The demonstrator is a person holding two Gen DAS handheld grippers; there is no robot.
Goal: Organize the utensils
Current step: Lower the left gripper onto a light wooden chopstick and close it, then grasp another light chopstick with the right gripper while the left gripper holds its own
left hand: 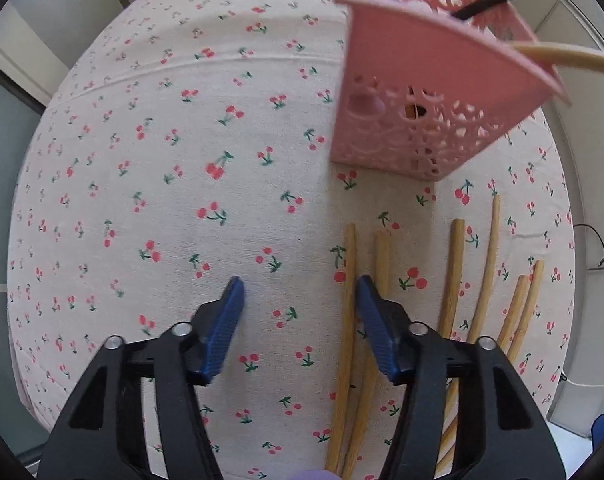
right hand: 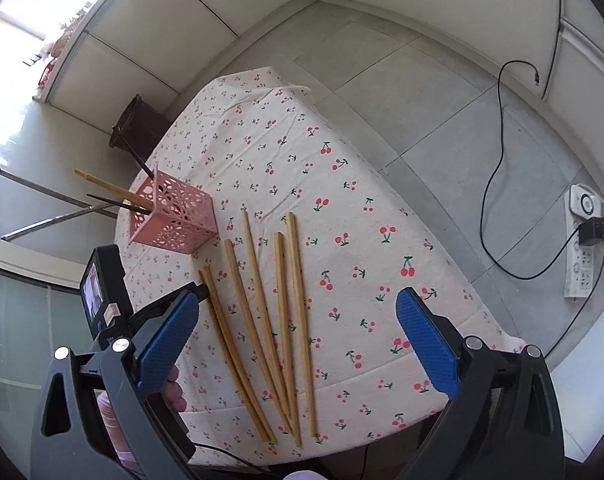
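A worktop [right hand: 382, 200] wears a pale cloth with little red cherries on it. A pink basket [right hand: 174, 218] with holes in its sides stands on the cloth near one edge. One wooden chopstick [right hand: 114, 190] and two dark chopsticks [right hand: 114, 202] stick up out of it and lean outward.

Six more wooden chopsticks [right hand: 262, 320] lie flat on the cloth just beside the basket. They lie side by side, spread a bit like a fan.

The left gripper [left hand: 300, 292] points straight down at the cloth. Its blue fingers [left hand: 232, 320] are partly apart and hold nothing. The leftmost lying chopstick [left hand: 348, 300] sits between them, close by the right-hand finger; whether that finger touches it cannot be told. The other finger is over bare cloth. The basket [left hand: 422, 92] is just above and to the right in this view.

The right gripper [right hand: 298, 328] hangs above the worktop with its blue fingers [right hand: 426, 344] wide apart and nothing in them. In its view, a hand [right hand: 174, 396] shows at the lower left, holding the other tool, which has a small screen [right hand: 94, 296].
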